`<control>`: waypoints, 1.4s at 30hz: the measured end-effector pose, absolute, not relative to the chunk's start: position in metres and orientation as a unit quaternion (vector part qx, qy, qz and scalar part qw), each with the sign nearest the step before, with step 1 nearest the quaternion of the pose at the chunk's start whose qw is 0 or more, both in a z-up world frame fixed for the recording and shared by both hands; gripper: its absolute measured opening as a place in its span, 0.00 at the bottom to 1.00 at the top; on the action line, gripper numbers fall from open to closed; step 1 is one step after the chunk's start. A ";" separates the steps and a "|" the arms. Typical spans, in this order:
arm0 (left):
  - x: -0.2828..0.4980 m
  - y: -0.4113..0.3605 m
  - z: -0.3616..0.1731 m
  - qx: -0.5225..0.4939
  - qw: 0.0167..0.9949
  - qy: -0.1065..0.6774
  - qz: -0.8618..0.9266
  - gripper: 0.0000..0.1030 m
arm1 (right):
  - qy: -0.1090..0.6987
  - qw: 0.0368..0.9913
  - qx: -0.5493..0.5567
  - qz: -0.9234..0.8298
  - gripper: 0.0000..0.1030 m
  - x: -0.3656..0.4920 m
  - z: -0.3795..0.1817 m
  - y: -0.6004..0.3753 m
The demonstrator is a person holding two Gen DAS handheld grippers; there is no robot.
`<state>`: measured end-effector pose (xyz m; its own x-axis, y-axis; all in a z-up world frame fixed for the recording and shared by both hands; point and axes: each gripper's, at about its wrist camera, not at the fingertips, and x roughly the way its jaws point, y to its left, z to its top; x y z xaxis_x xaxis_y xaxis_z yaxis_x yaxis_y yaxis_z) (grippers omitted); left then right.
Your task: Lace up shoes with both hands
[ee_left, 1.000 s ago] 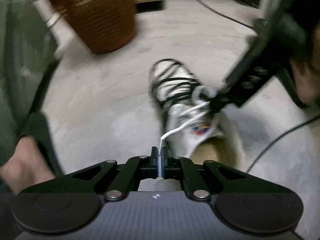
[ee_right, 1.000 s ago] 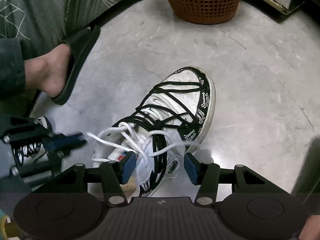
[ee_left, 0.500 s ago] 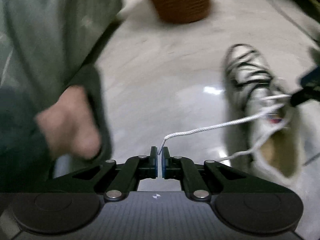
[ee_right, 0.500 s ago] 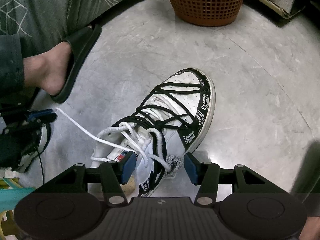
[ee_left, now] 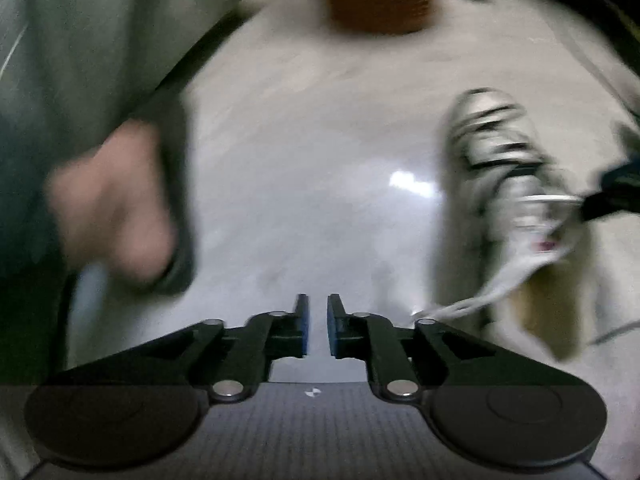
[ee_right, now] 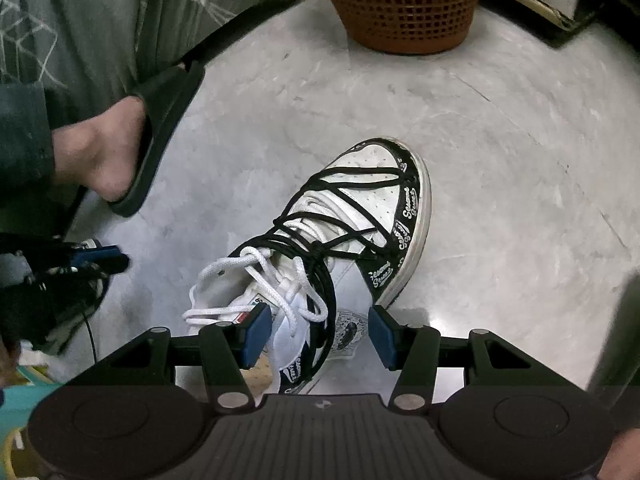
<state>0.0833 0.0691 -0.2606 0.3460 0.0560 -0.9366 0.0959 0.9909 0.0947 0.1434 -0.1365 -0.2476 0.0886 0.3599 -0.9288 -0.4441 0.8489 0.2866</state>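
black tongs [ee_right: 319,334], blue pads [ee_right: 256,334], green trousers [ee_right: 100,20]

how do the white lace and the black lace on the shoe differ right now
The white lace is thick and woven, and it lies in slack loops near the shoe's opening. The black lace is thinner, and it runs in taut crisscross lines from the toe up over the tongue. Both are threaded on the same shoe, and neither gripper holds either.

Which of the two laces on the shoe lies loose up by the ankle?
The white lace: it lies in slack loops at the shoe's collar. The black lace runs taut, criss-crossing from ankle to toe.
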 end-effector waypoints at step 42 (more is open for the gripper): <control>0.114 -0.043 -0.272 0.158 0.798 0.529 -0.241 0.05 | 0.607 0.743 0.228 0.164 0.54 0.129 -0.252 -0.198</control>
<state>0.1137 -0.0428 -0.2720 0.3235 -0.2171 -0.9210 0.5522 0.8337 -0.0025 0.1286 -0.1981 -0.2525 0.2088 0.5212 -0.8275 0.0338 0.8418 0.5387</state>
